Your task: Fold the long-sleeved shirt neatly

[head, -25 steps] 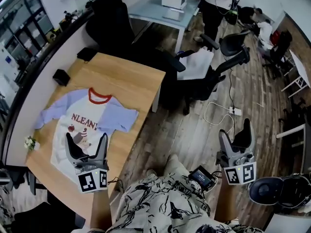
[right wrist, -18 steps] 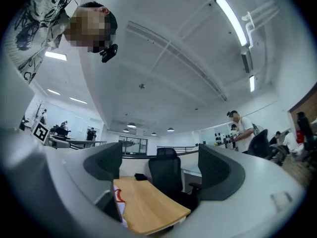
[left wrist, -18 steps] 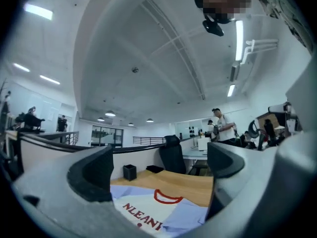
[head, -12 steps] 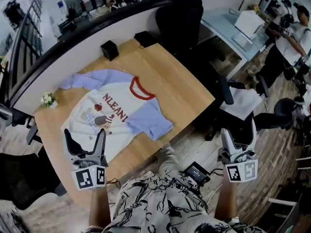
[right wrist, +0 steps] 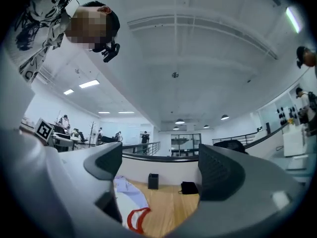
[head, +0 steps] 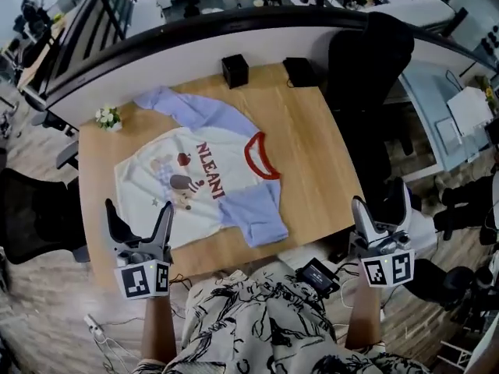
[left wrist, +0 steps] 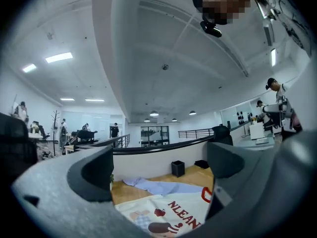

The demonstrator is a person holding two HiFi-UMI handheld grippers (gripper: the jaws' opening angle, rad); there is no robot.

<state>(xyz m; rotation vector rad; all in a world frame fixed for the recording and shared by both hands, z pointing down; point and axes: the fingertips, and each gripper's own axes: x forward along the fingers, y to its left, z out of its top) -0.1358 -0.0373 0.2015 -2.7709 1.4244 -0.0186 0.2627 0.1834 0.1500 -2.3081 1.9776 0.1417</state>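
A white shirt (head: pixel 191 189) with light blue sleeves, a red collar and red lettering lies flat on the wooden table (head: pixel 312 162). One sleeve stretches to the far left, the other is turned in near the front edge. My left gripper (head: pixel 139 223) hovers open over the shirt's near hem. Beyond the table's right front corner, my right gripper (head: pixel 380 213) is open and holds nothing. The left gripper view shows the shirt (left wrist: pixel 168 214) between that gripper's (left wrist: pixel 158 175) jaws. Through the right gripper (right wrist: pixel 158 172) I see the collar (right wrist: pixel 136 219).
Two black boxes (head: pixel 234 70) (head: pixel 299 72) stand at the table's far edge. A small bunch of flowers (head: pixel 107 117) sits at the far left corner. A black office chair (head: pixel 366 61) is at the right rear; a dark chair (head: pixel 35 216) is on the left.
The head view has swung round, so the table now lies square ahead. Both grippers keep their place low in the picture and stay open.
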